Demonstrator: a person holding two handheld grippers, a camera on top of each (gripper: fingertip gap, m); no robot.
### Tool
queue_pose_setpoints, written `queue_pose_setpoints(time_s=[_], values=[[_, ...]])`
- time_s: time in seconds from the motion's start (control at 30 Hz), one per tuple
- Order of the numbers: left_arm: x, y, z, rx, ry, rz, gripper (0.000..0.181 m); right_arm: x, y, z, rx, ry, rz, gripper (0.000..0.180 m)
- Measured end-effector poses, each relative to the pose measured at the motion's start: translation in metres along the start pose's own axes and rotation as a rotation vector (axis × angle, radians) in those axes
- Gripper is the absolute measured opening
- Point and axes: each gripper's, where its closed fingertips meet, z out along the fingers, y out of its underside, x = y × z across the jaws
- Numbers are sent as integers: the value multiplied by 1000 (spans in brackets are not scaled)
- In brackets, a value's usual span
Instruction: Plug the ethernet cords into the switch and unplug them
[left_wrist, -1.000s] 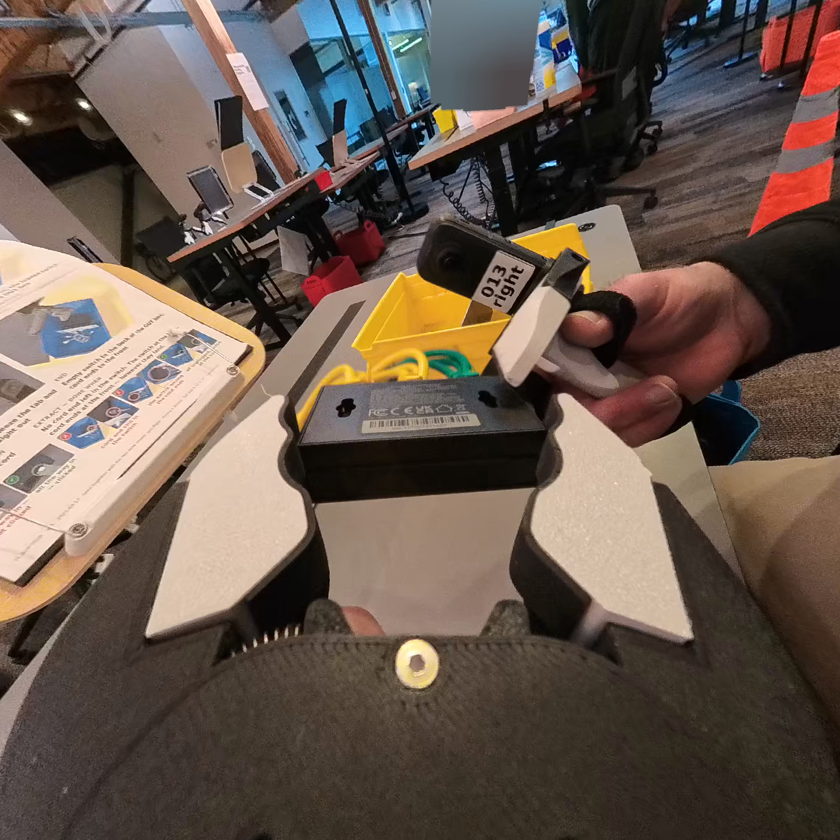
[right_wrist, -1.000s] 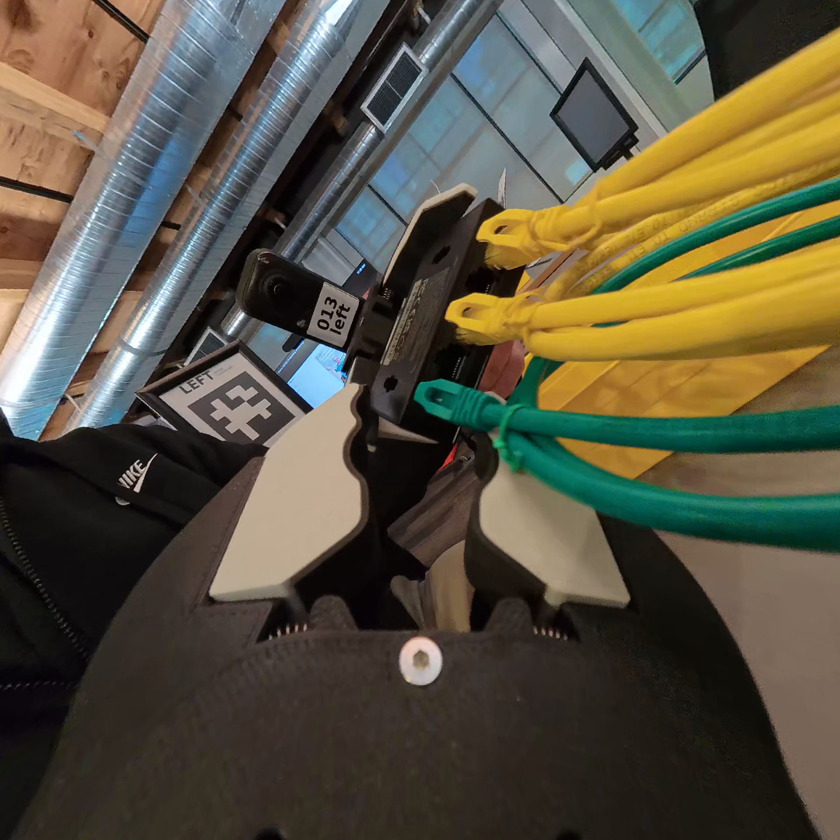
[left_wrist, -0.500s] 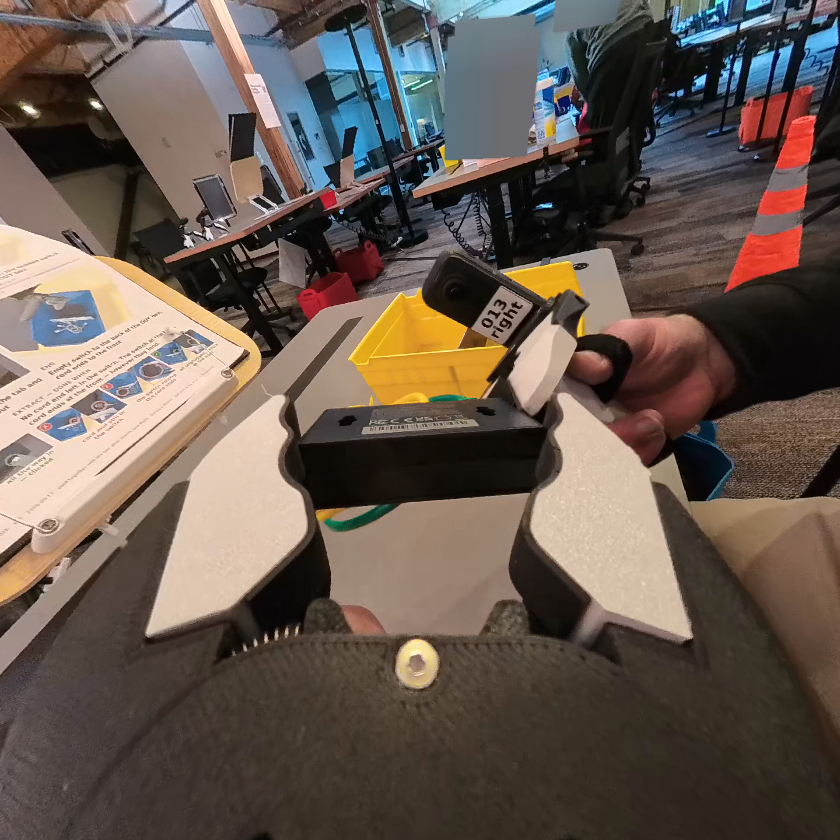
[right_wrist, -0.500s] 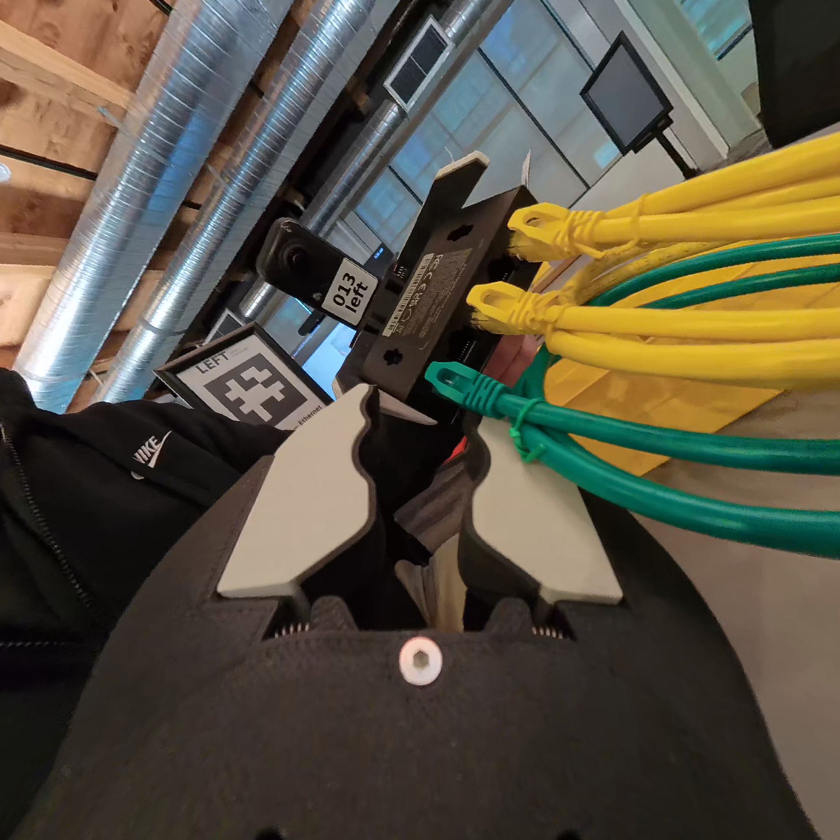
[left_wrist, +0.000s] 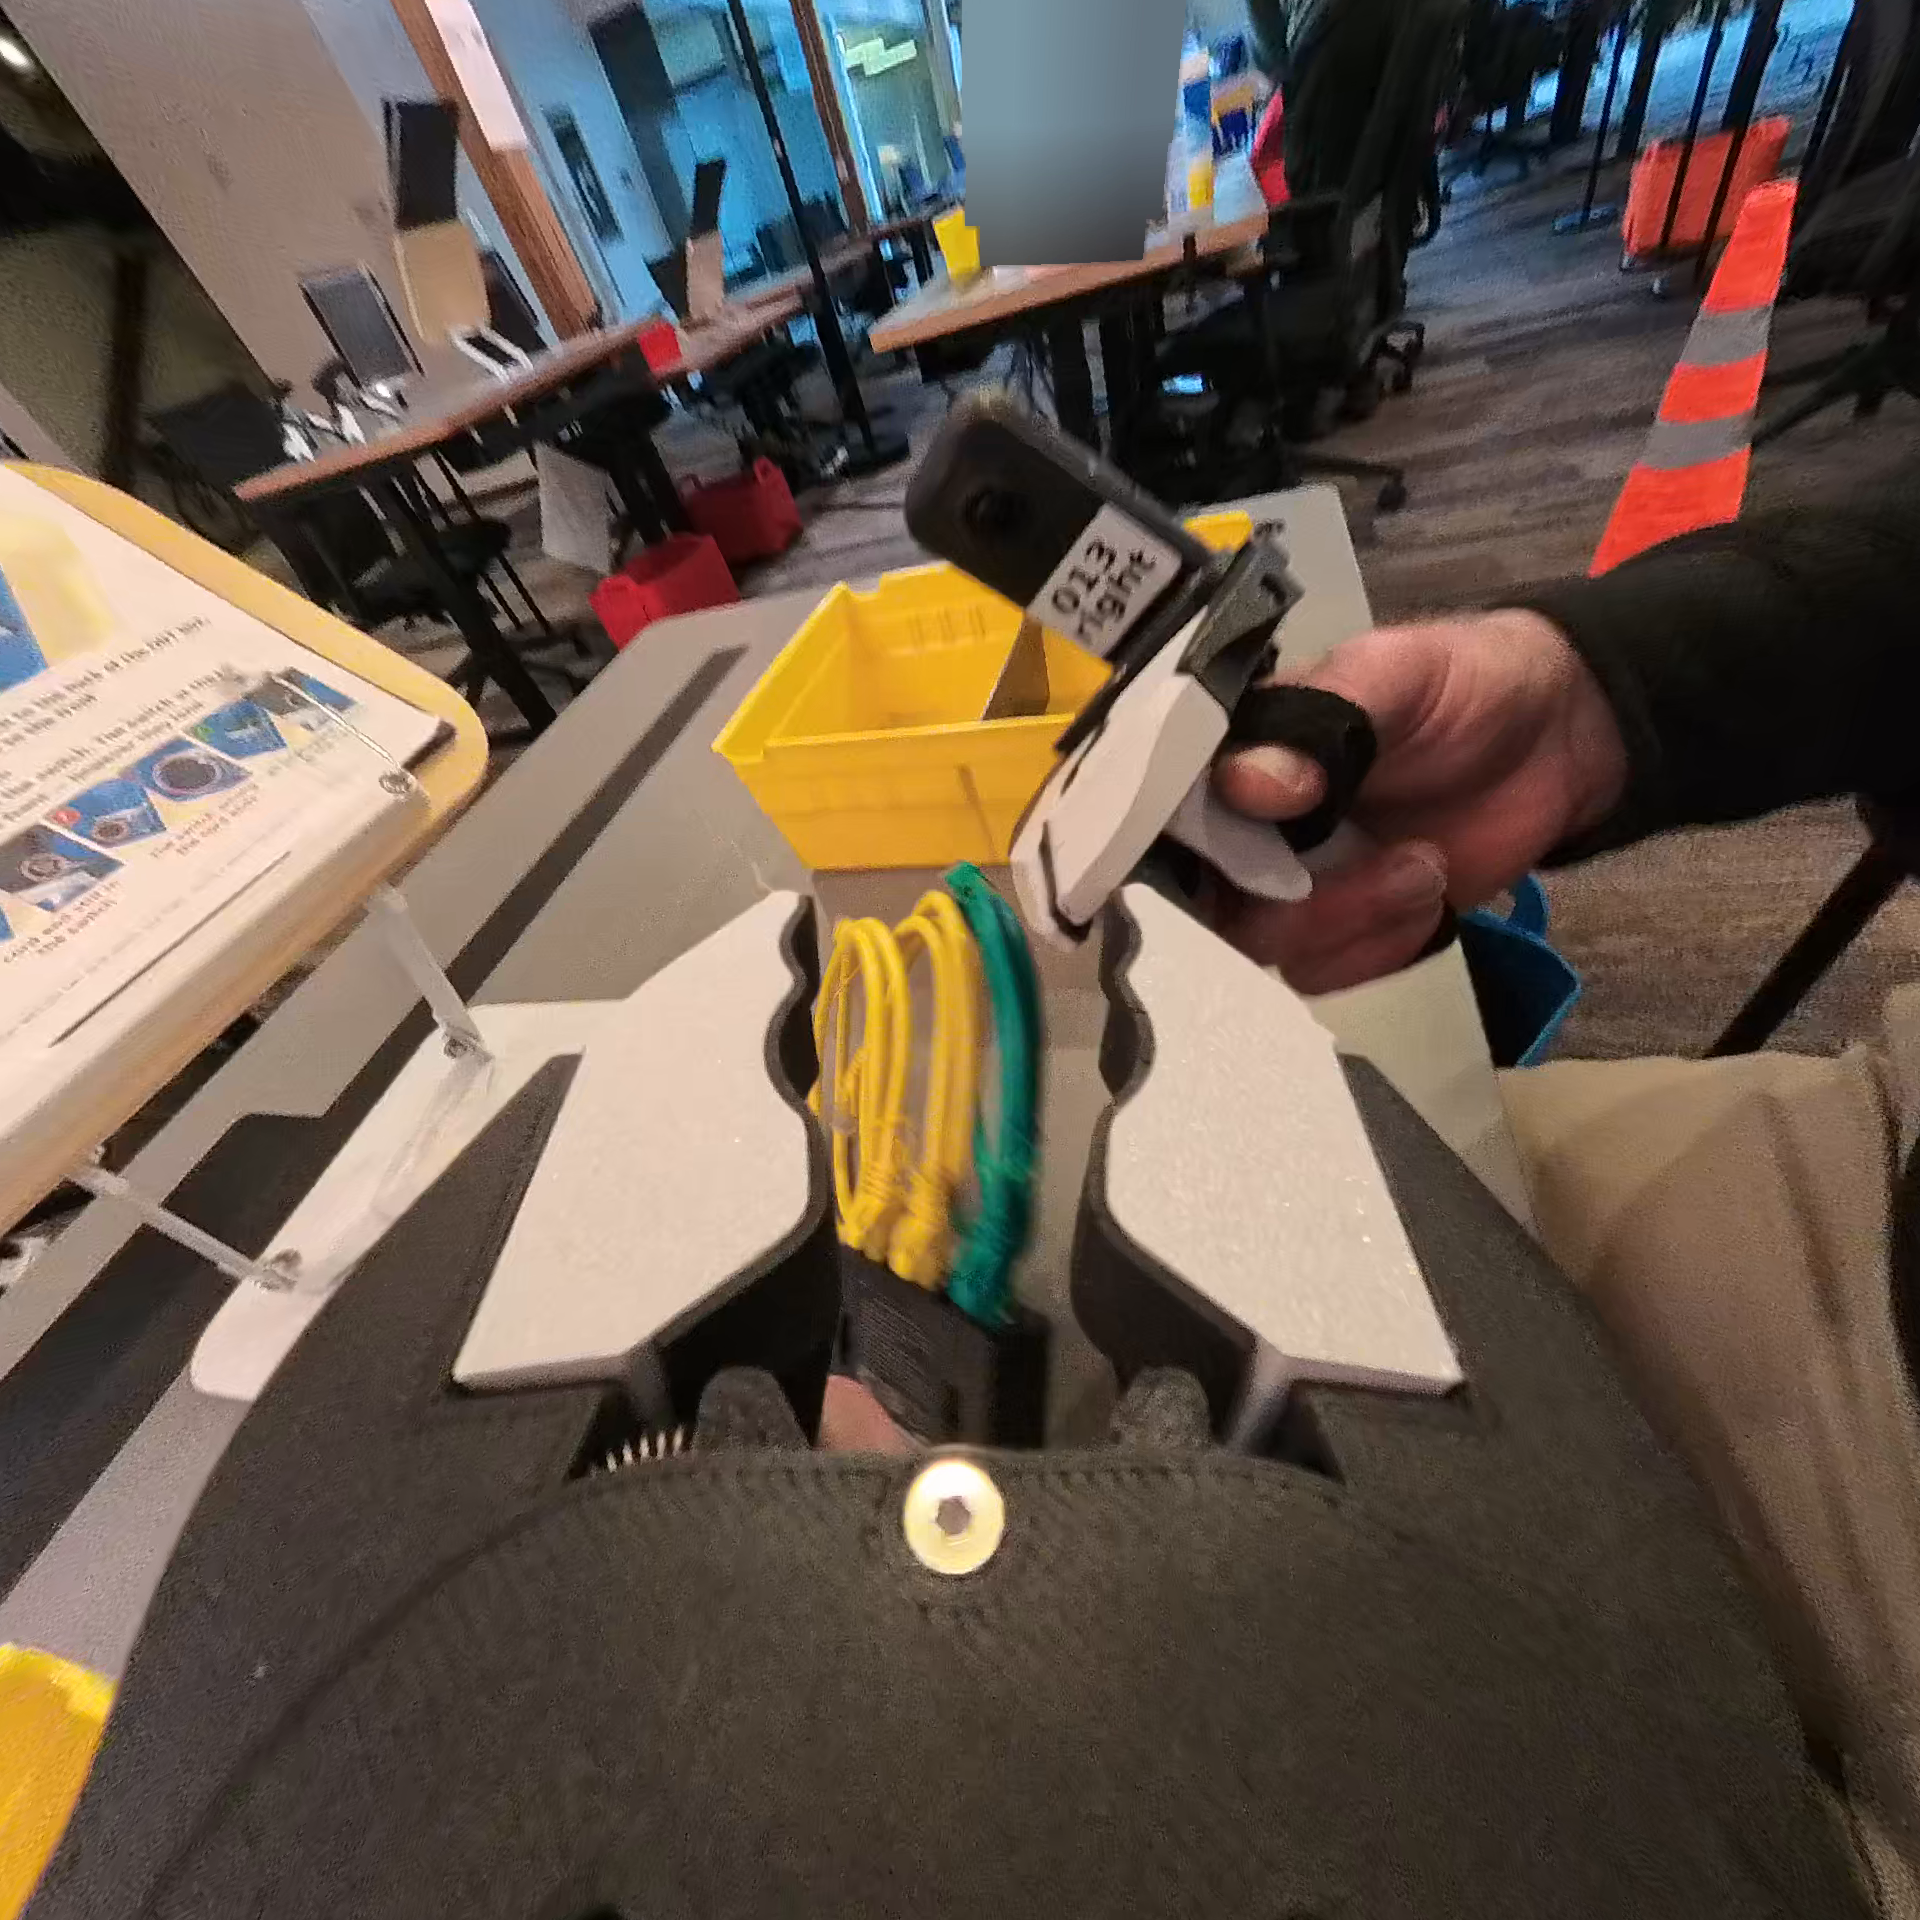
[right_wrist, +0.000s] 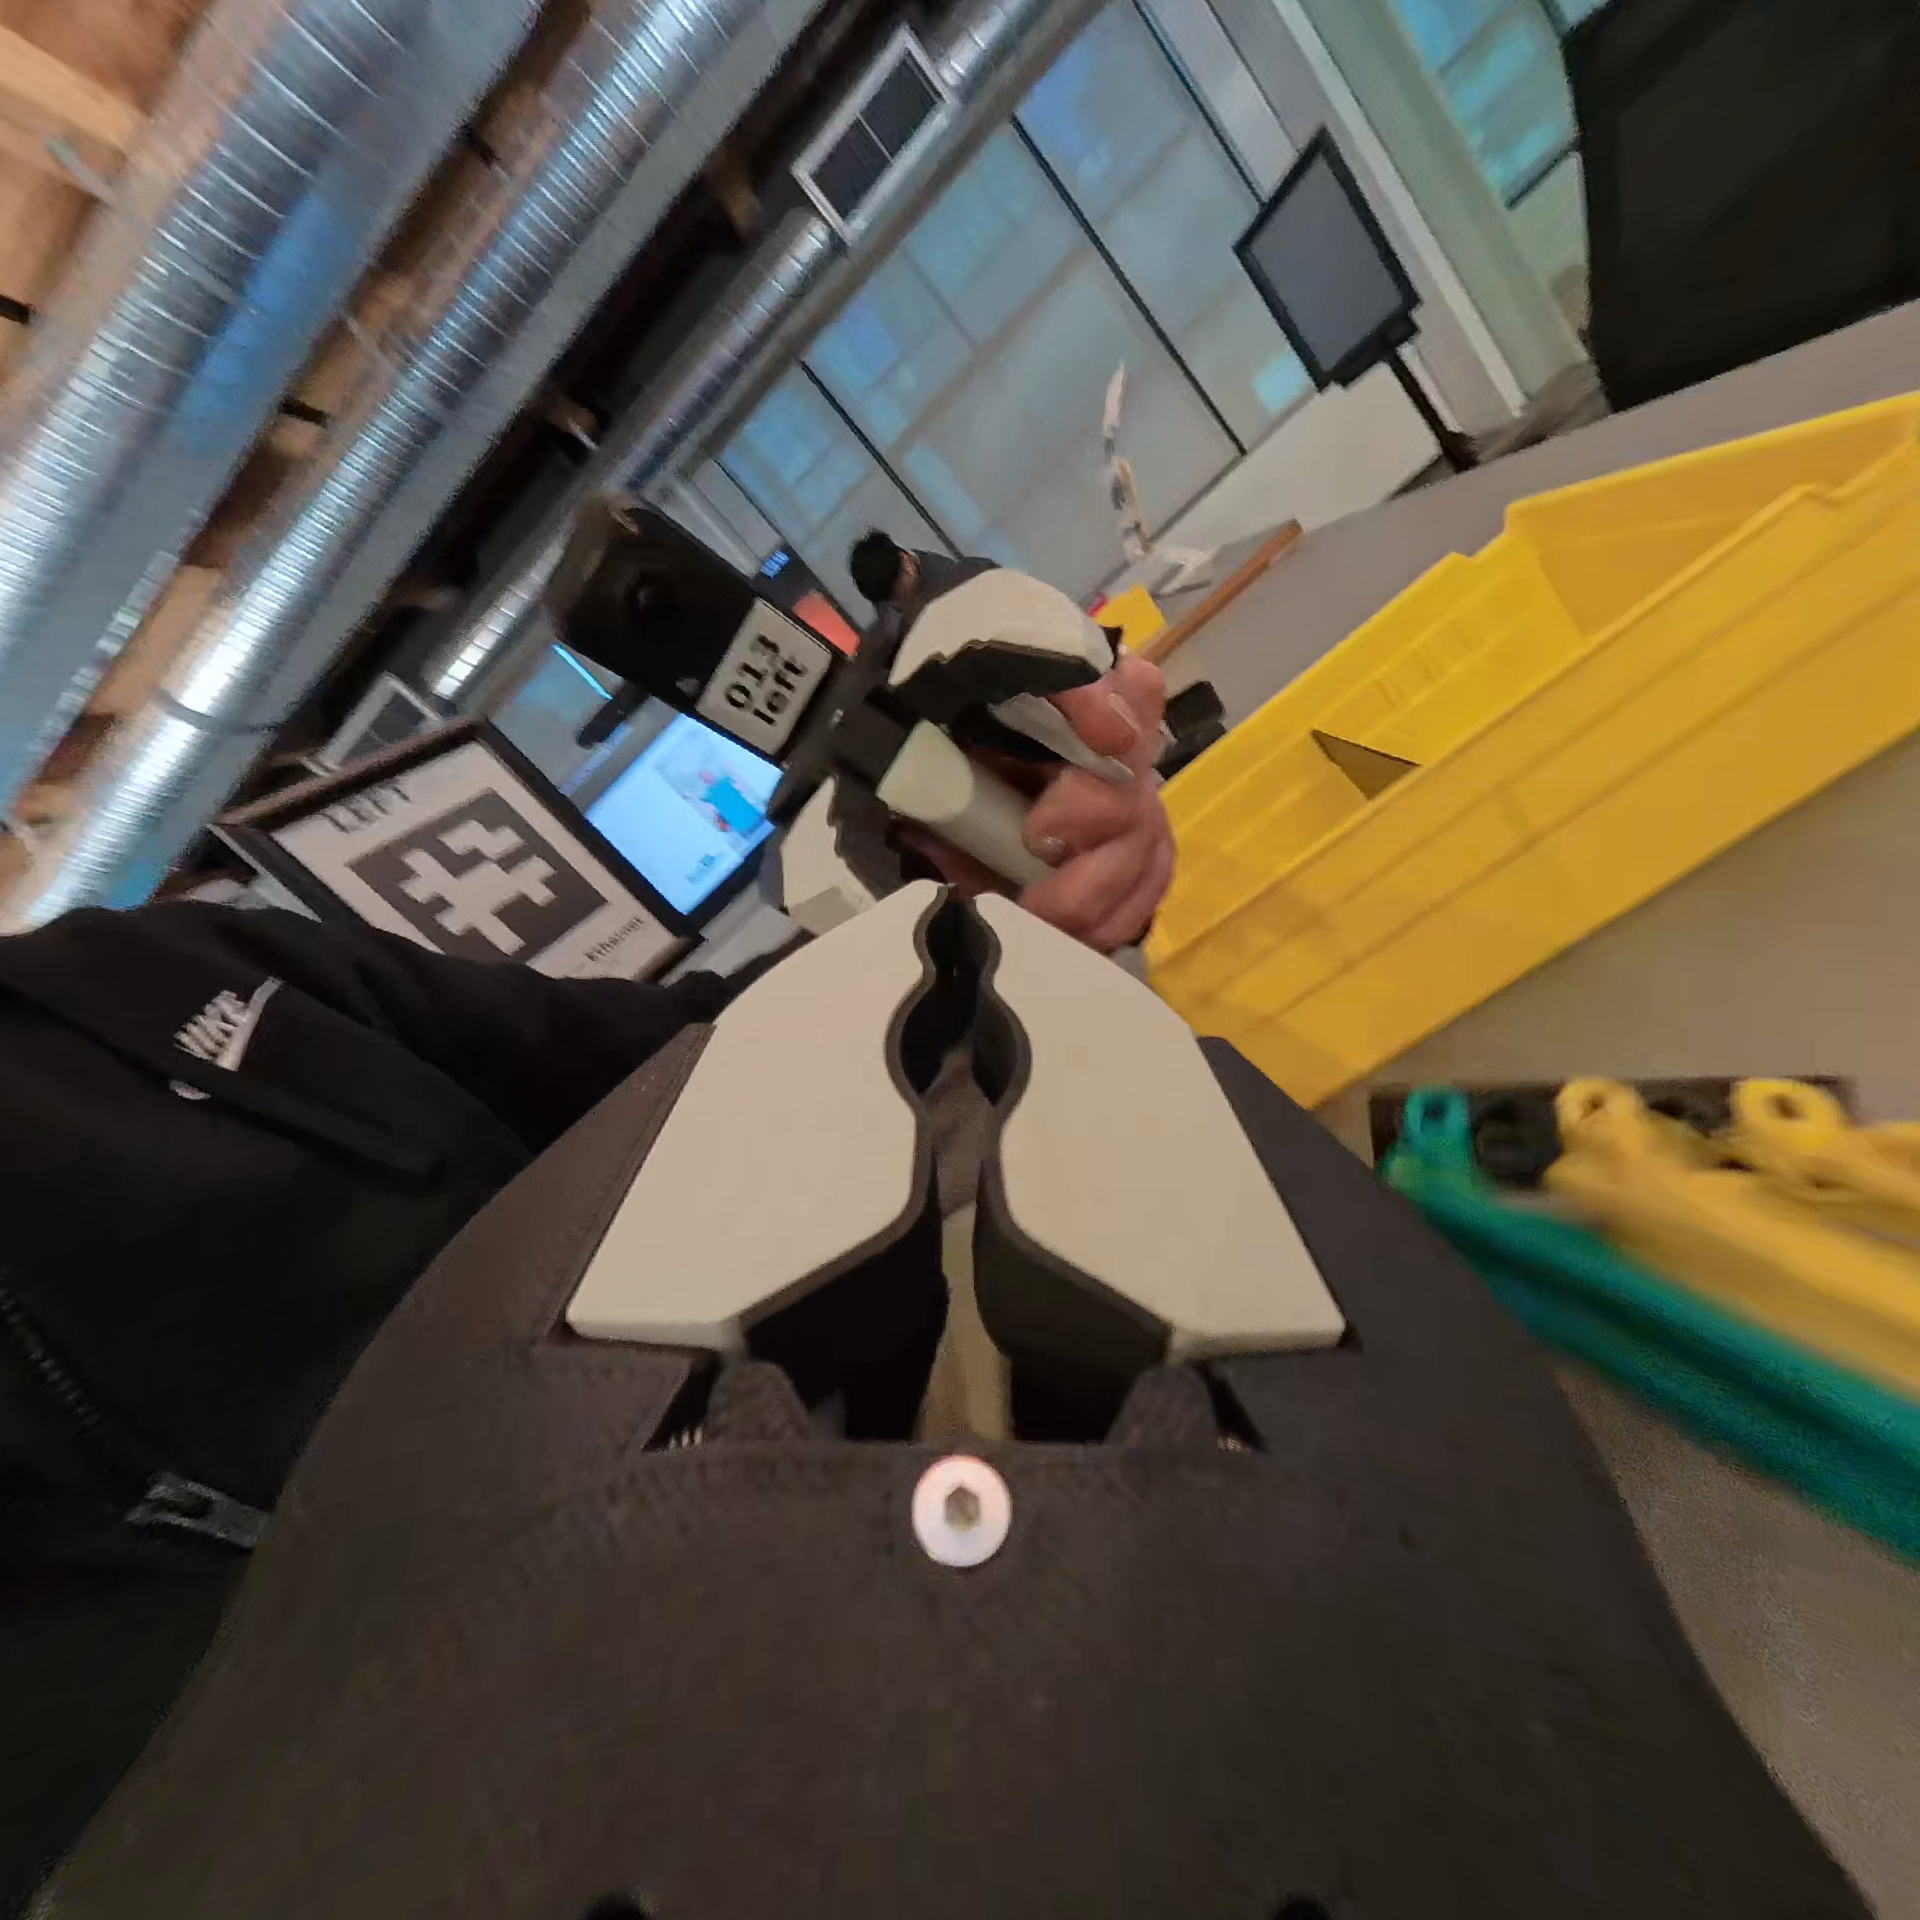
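Switch (left_wrist: 935, 1351), black, lies on the bench (left_wrist: 644, 831) between the left gripper's (left_wrist: 956, 1049) parted, empty fingers, green and yellow cords (left_wrist: 935, 1039) plugged in; right gripper (right_wrist: 951, 925), fingers pinched together on nothing, must next pull one plug.

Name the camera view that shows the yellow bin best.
The left wrist view: the yellow bin sits beyond the left tongs, with its rim, front wall and inside visible, though the right tongs cover its right corner. The right wrist view shows the bin tilted, slanting out of frame at the right edge.
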Motion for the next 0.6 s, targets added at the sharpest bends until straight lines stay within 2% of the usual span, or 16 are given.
queue_pose_setpoints(time_s=[0.17, 0.27, 0.4, 0.53, 0.6], values=[[-25, 11, -6, -95, -95, 43, 59, 20, -8, -21, -61, 157, -65, 0], [-30, 25, -15, -217, -73, 53, 66, 39, -2, -32, -216, 345, -164, 6], [-38, 44, -26, -323, -69, 94, 70, 76, 31, -38, -527, 545, -265, 36], [-39, 62, -31, -390, -60, 109, 74, 111, 68, -45, -852, 652, -393, 67], [-40, 67, -31, -394, -57, 109, 74, 132, 87, -48, -985, 685, -402, 75]])
